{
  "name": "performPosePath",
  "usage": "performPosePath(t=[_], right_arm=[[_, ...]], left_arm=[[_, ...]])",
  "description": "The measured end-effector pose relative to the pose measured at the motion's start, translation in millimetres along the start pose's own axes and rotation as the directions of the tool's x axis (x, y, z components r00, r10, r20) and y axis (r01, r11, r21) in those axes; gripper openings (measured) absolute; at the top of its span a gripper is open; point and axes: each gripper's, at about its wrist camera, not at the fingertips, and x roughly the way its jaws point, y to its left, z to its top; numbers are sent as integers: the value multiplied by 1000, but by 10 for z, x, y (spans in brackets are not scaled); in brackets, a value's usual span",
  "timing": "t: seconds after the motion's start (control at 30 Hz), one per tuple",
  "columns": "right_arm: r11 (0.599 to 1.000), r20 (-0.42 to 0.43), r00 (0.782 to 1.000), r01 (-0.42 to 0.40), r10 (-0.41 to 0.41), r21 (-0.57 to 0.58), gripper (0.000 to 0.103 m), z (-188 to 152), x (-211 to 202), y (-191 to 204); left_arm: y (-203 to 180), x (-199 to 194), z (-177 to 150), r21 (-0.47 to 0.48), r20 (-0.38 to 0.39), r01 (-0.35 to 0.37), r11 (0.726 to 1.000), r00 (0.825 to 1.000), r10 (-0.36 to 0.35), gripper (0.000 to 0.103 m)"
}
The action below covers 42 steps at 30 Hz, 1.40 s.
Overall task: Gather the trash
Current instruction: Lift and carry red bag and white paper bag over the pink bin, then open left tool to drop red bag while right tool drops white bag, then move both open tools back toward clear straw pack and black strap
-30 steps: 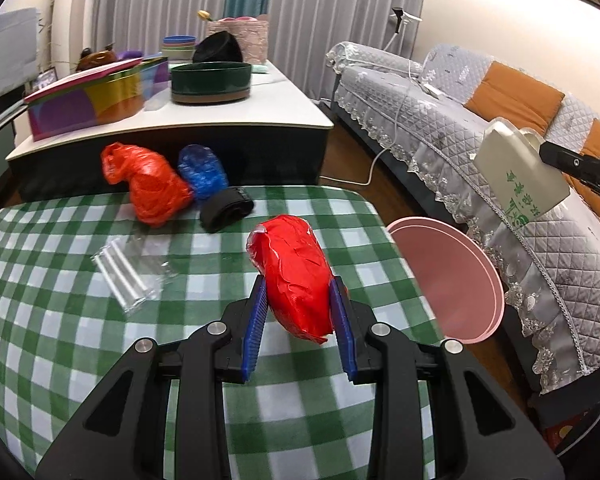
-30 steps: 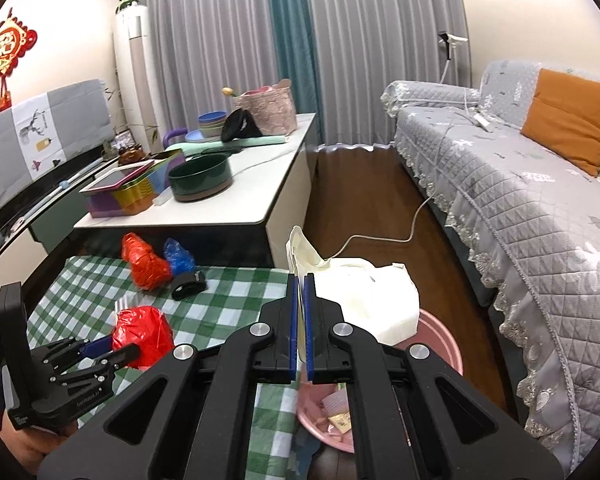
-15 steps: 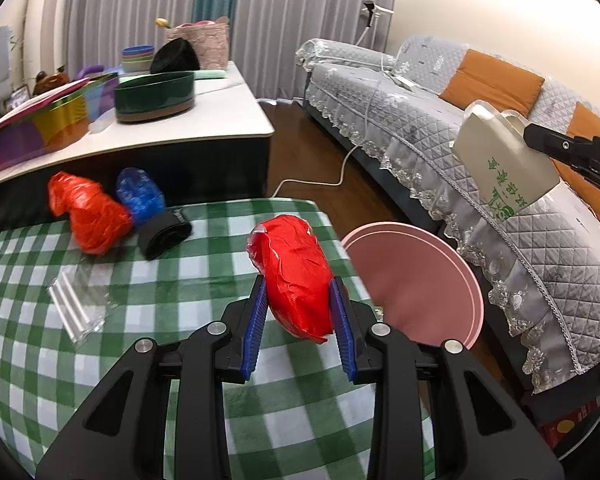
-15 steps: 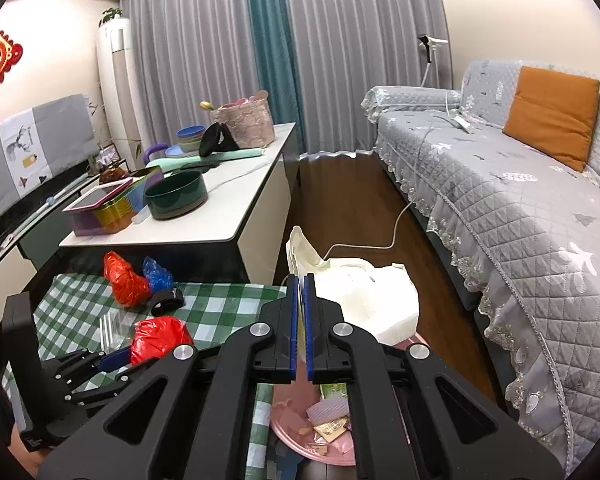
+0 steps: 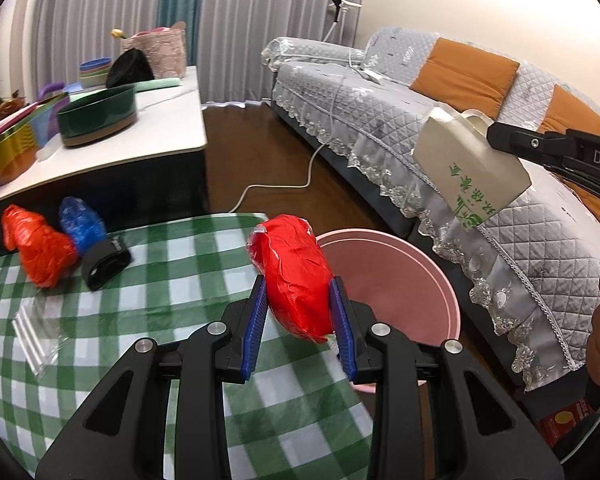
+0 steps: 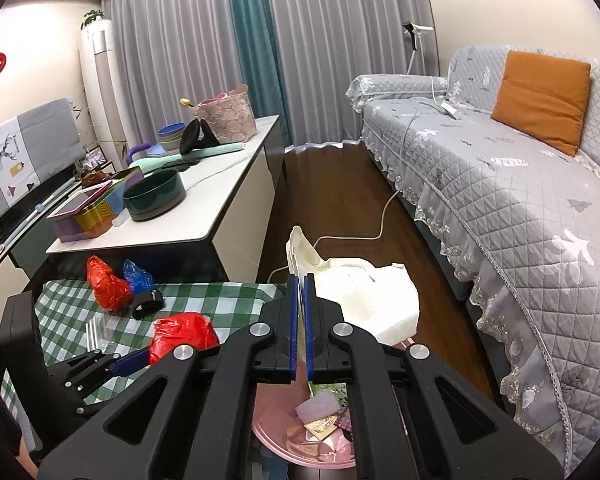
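On the checked worktop [image 5: 148,300], left to right, a clear wrapper [image 5: 36,332], an orange-red bag [image 5: 36,248], a blue bag [image 5: 80,224] and a black roll [image 5: 104,264] remained uncollected. The left gripper [image 5: 300,304] pinched a red bag [image 5: 296,276] beside the pink bin [image 5: 416,264], which already held scraps. The right gripper [image 6: 299,328], pressed nearly together, clamped a cream paper bag [image 6: 364,296] above the bin.

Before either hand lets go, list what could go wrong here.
1. The red bag in the left tool hangs about over the table edge, at the near rim of the pink bin; released now, it may catch the rim or land on the checked cloth.
2. The right tool pinches only an edge of the cream paper bag; it is bulky and could drape over the bin's edge or slip early.
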Motion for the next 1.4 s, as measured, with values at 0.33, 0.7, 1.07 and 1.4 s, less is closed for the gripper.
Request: performPosePath(t=[0.33,0.7,1.07,1.4], right_arm=[[1000,-33,999,16,-16,14,3,-9,153,-118],[999,-62,997,47,-47,-2,30,-17,328,-88],[998,-46,997,56,-57,-16,55,-8,334,49],[997,66,997,43,-39,-61,69,152,25,576]], left_arm=[[-238,325,96,38,-22,52,998,998,-51,31],[-310,618,117,61,-69,94,994,994,-90,50],[64,320,5,22,-45,45,999,998,-44,50],[668,-451,82,16,38,-32,999,999,32,53]])
